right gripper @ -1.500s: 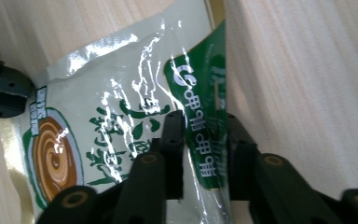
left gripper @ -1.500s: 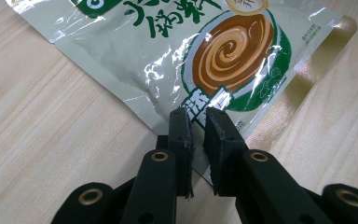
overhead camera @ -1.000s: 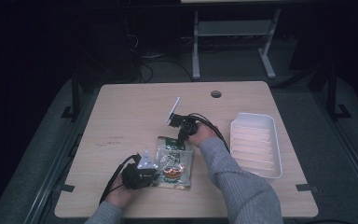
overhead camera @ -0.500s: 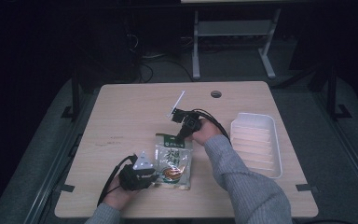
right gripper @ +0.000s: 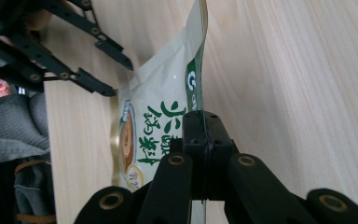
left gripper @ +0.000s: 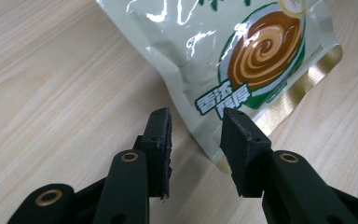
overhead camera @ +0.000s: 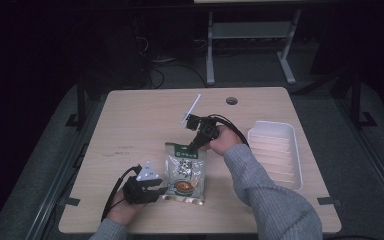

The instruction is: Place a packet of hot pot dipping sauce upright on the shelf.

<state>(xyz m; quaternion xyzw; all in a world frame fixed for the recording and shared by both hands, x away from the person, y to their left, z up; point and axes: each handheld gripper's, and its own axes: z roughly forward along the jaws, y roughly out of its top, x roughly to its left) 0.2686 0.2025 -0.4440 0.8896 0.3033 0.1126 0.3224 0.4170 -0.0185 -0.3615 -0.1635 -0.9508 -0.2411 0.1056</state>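
The person is working a glossy food pouch (overhead camera: 184, 172) that is lying flat near the front middle of the desk (overhead camera: 130, 120). The right gripper (overhead camera: 198, 142) is pinching the pouch's top seam, its jaws pressed fully together on the thin edge, which is standing up between them in the right gripper view (right gripper: 200, 70). The left gripper (overhead camera: 162, 190) is sitting at the pouch's lower left corner with its jaws parted, one on either side of the gold-trimmed bottom edge (left gripper: 261, 116) and holding nothing yet. To me this looks like the step of getting a second grip, so both ends are being secured before the pouch is lifted or pulled. The next move is asking the left jaws to slide a little further onto that corner and close squarely, since the film looks slippery. A white tray (overhead camera: 275, 152) is waiting off to the right, well apart from the pouch.
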